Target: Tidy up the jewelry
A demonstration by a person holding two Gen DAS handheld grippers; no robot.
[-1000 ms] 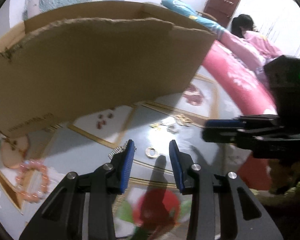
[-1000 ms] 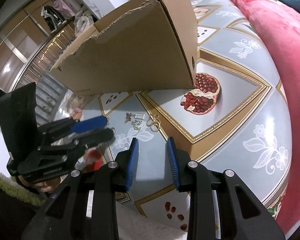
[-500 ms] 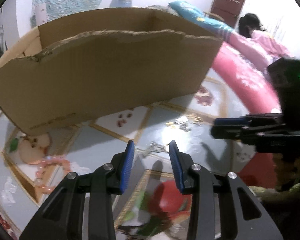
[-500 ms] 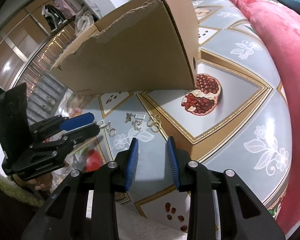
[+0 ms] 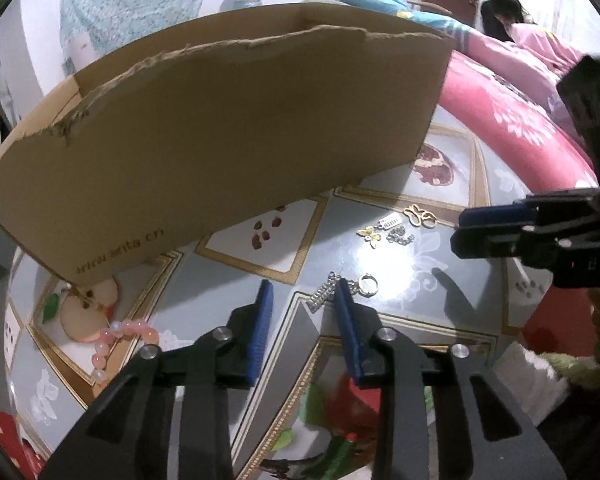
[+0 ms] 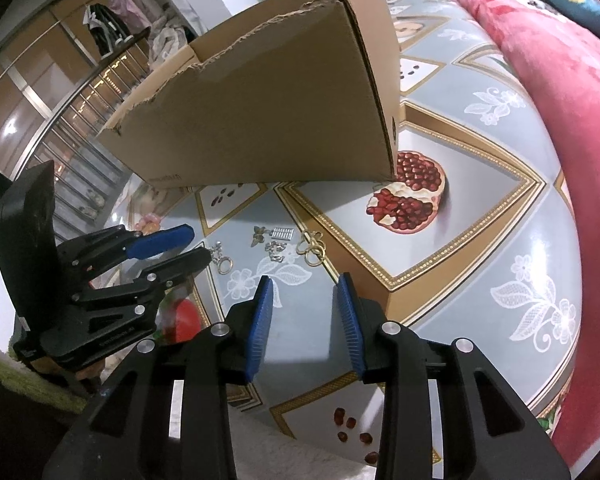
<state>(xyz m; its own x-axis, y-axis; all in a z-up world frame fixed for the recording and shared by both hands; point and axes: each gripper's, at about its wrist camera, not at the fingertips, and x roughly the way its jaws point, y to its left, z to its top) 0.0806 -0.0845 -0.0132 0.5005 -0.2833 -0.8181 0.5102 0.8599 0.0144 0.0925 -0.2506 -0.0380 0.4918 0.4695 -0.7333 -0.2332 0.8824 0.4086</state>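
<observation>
A patterned tablecloth [image 5: 236,264] is lying under a torn cardboard box [image 5: 228,128]. The left gripper [image 5: 302,292] is closing over a silver chain [image 5: 322,296] with a ring [image 5: 367,283]; its right pad is seemingly touching the chain.

From the right wrist, the right gripper [image 6: 305,288] is opening, holding nothing, near the scattered jewelry [image 6: 288,240].

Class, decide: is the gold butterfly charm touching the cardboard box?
Apart. In the left wrist view, bare tablecloth separates the gold butterfly charm from the cardboard box.
</observation>
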